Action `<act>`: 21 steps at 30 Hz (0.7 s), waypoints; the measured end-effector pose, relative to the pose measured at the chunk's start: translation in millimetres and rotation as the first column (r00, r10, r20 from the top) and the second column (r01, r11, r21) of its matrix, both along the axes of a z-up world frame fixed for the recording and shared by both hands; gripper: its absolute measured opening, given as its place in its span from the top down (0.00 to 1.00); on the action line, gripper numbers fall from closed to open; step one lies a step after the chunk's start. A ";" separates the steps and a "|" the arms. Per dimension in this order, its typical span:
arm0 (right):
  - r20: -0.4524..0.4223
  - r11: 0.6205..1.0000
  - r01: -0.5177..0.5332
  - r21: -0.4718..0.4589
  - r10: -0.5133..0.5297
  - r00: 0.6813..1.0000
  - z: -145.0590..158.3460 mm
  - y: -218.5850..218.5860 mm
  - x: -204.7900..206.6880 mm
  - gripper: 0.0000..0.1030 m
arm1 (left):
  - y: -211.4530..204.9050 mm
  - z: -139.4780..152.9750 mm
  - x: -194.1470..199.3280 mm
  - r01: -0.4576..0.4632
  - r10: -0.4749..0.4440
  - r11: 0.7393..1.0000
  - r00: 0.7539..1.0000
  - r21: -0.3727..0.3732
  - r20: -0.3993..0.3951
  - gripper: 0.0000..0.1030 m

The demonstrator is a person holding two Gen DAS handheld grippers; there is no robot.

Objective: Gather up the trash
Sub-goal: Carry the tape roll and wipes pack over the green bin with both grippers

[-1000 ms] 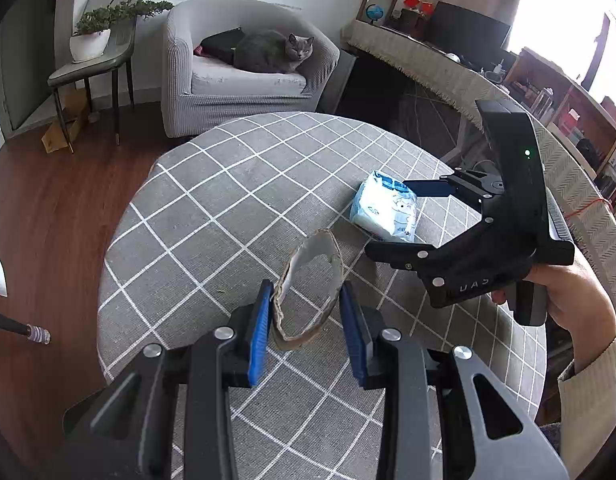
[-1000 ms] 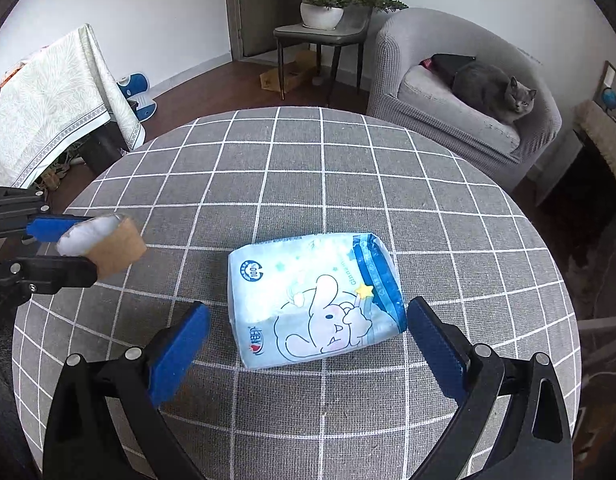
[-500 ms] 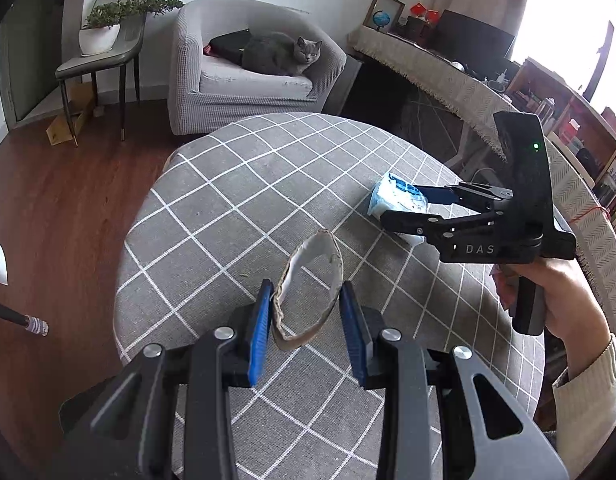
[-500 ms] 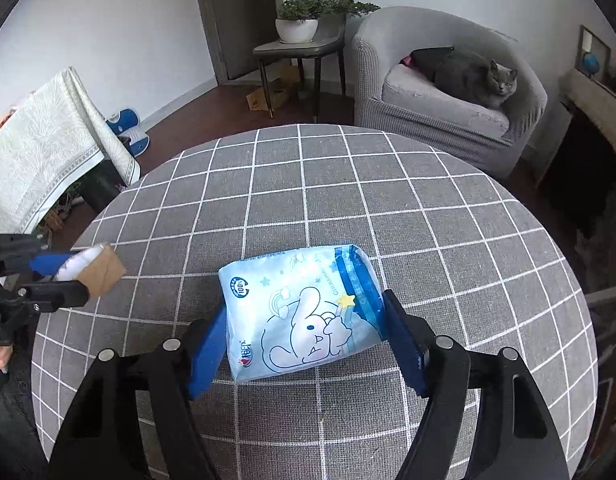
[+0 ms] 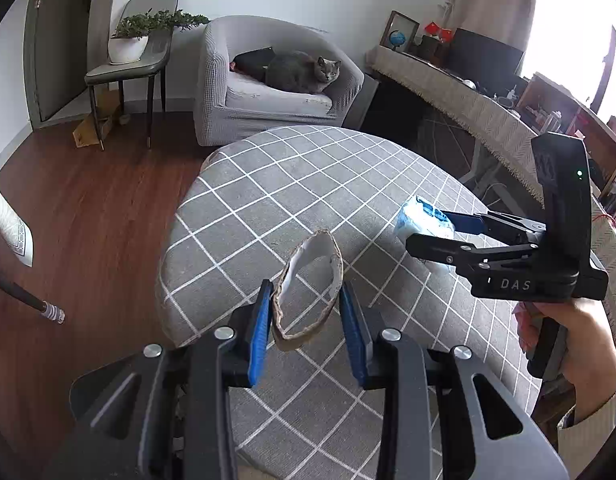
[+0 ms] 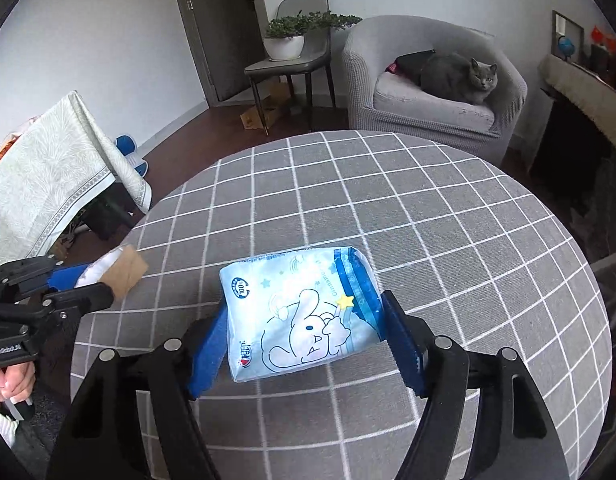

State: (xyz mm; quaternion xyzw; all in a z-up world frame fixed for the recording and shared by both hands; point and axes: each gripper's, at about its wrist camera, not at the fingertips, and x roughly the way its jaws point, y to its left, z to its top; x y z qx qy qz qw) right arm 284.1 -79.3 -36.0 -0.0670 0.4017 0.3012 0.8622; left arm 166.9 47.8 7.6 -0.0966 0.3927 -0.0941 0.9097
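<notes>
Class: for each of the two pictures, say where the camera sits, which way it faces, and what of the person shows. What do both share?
Left wrist: on the left tongs, facing down-forward at a squashed cardboard tube they grip; right hand shows.
Right wrist: on the right tongs, facing the tissue pack they clamp; left hand shows.
Shared: checked table, cat, armchair.

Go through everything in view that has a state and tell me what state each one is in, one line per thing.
Left gripper: shut on the cardboard tube, held over the table.
Cardboard tube: squashed to an oval, open end showing.
Right gripper: closed on the tissue pack.
Tissue pack: gripped at both ends, printed side up.
Table: covered with checked cloth.
Cat: lying on the armchair.
</notes>
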 end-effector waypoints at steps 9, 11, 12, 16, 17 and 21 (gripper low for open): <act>0.033 0.997 -0.020 0.080 0.018 0.999 13.2 19.9 -59.2 0.29 | 13.3 13.8 -50.3 -0.032 0.027 0.998 0.997 0.061 0.069 0.66; 0.028 0.995 -0.022 0.099 0.019 0.999 12.5 24.6 -68.6 0.29 | 16.9 13.7 -61.0 -0.035 0.030 0.997 0.997 0.066 0.075 0.66; 0.028 0.995 -0.025 0.100 0.023 0.999 12.4 28.1 -73.4 0.29 | 18.1 13.6 -64.9 -0.036 0.031 0.997 0.997 0.068 0.074 0.66; 0.035 0.992 -0.040 0.117 0.036 0.999 15.1 37.9 -93.2 0.29 | 29.4 13.0 -80.5 -0.045 0.039 0.996 0.996 0.082 0.076 0.66; 0.038 0.992 -0.038 0.123 0.034 0.999 16.9 38.9 -97.0 0.29 | 33.7 12.7 -83.5 -0.050 0.044 0.995 0.996 0.082 0.079 0.66; 0.047 0.988 -0.040 0.152 0.033 0.998 22.6 44.3 -108.9 0.29 | 56.6 8.0 -92.0 -0.084 0.080 0.994 0.995 0.065 0.066 0.66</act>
